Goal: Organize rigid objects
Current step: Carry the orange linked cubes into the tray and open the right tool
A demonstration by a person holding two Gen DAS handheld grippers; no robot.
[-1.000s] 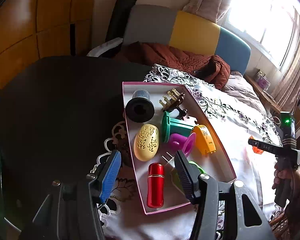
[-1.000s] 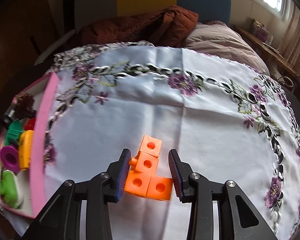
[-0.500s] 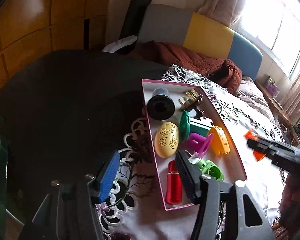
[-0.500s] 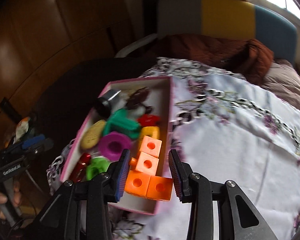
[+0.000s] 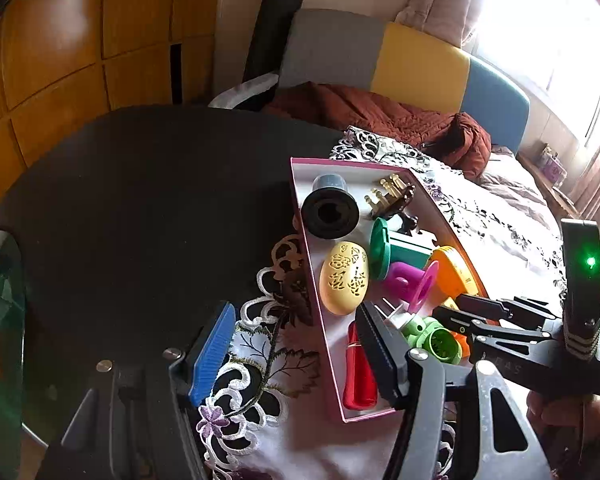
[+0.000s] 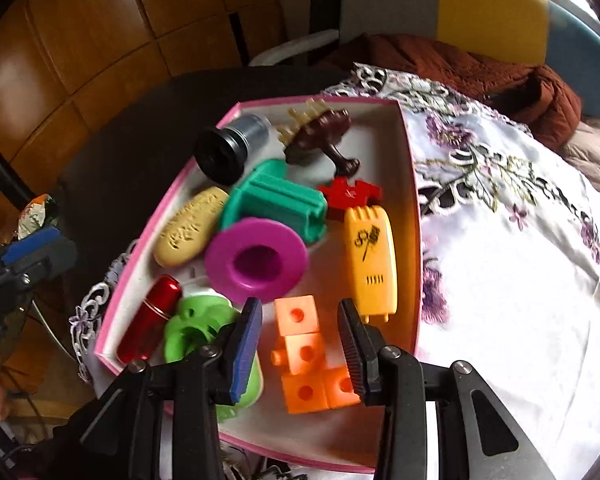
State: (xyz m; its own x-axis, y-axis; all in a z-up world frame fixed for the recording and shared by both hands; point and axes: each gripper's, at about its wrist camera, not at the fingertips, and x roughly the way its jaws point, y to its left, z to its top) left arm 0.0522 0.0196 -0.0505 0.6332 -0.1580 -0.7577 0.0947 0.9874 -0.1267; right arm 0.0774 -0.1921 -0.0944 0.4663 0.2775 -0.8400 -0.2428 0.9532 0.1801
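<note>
Over the near end of the pink box (image 6: 414,216), the right gripper (image 6: 300,344) holds the orange blocks (image 6: 306,356) between narrow jaws, beside a yellow toy (image 6: 370,258) and a purple funnel (image 6: 256,260). Off the box's left edge, the left gripper (image 5: 294,342) hangs wide and empty.

Dark round table (image 5: 148,184), bare on its left side. White embroidered cloth (image 6: 500,248) with purple flowers and cutwork edge covers its right part, lace border (image 5: 260,344) lying over the dark top. Pink-rimmed box (image 5: 300,216) sits on the cloth near that lace edge, one long side parallel to it, filled with small plastic items.
</note>
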